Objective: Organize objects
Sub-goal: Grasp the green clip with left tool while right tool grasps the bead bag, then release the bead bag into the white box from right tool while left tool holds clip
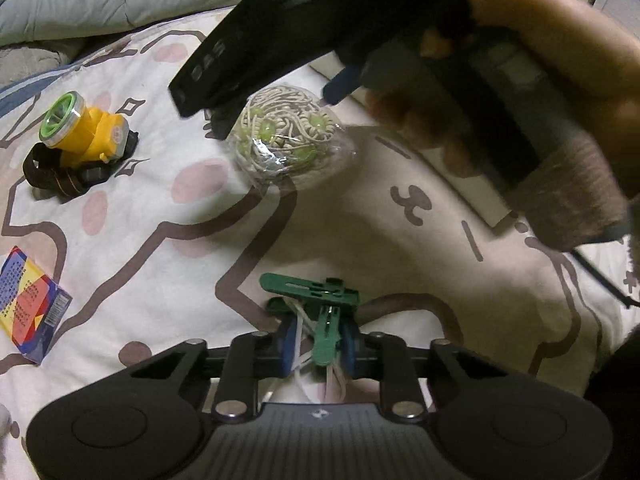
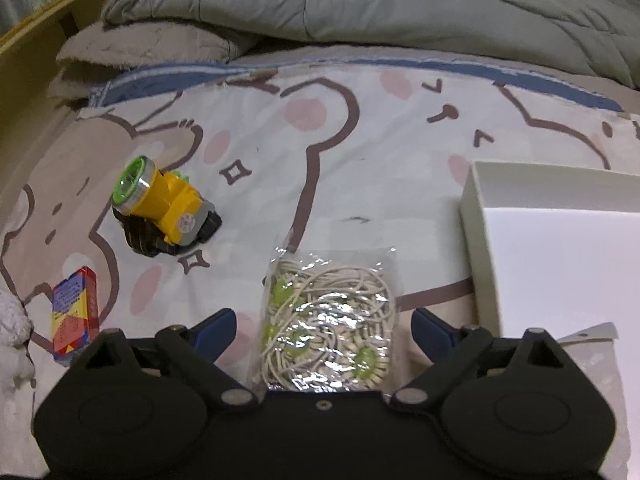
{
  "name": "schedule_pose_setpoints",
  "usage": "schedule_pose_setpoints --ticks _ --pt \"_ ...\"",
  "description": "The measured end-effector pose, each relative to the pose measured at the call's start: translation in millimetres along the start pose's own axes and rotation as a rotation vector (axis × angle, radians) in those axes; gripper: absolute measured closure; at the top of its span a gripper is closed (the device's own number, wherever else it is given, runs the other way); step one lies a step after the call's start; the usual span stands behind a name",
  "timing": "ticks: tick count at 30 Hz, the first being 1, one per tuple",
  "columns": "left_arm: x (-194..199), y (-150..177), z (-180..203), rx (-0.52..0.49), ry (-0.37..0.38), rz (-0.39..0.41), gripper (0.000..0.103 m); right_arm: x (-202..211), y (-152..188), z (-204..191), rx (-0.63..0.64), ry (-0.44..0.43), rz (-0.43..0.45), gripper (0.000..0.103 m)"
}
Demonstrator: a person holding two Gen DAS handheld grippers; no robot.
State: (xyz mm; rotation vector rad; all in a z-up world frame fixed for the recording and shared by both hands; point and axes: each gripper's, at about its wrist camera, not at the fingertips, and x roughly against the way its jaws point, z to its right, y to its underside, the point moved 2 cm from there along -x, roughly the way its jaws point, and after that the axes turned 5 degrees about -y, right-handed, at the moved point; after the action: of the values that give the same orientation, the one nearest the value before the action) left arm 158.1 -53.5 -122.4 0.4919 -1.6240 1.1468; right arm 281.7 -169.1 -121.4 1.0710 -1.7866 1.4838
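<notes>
My left gripper (image 1: pixel 318 350) is shut on a green plastic clip (image 1: pixel 320 300) with white strings, held just above the bedsheet. My right gripper (image 2: pixel 324 326) is open, its blue fingers either side of a clear bag of beige cord and green discs (image 2: pixel 328 320) lying on the sheet. In the left wrist view that bag (image 1: pixel 288 136) lies ahead, under the right gripper's black body (image 1: pixel 248 52). A yellow headlamp with a green rim (image 2: pixel 160 208) lies to the left; it also shows in the left wrist view (image 1: pixel 80 140).
A small colourful card box (image 2: pixel 74 312) lies at the far left, also seen in the left wrist view (image 1: pixel 30 304). An open white box (image 2: pixel 560 256) sits at the right. A grey quilt (image 2: pixel 360 8) is piled at the back. A wooden bed frame (image 2: pixel 36 32) runs along the left.
</notes>
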Motion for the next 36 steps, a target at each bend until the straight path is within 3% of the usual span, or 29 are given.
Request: schedule_pose_setpoints --ticks 4,6,10,14,18,36 --pt "0.6 0.3 -2.5 0.017 0.011 0.008 0.081 -14.0 -0.1 -3.8 0.014 0.02 -0.023 0.011" --pt "1.4 0.1 -4.0 0.03 0.017 0.011 0.081 -22.7 0.6 -1.7 0.002 0.028 -0.048 0.018" --pt "2.6 -0.6 -6.3 0.05 0.019 0.018 0.082 -28.5 3.1 1.7 -0.004 0.025 -0.047 0.021" --pt "3.6 -1.2 -9.3 0.074 0.011 0.024 0.082 -22.9 4.2 0.3 0.027 0.03 -0.017 0.042" --pt "7.5 -2.0 -15.2 0.111 -0.009 0.041 0.083 -13.2 5.0 0.5 0.039 0.032 0.001 0.05" --pt "43.2 -2.0 -45.1 0.363 -0.112 0.177 0.083 79.1 27.2 0.5 0.101 -0.01 0.15 0.053"
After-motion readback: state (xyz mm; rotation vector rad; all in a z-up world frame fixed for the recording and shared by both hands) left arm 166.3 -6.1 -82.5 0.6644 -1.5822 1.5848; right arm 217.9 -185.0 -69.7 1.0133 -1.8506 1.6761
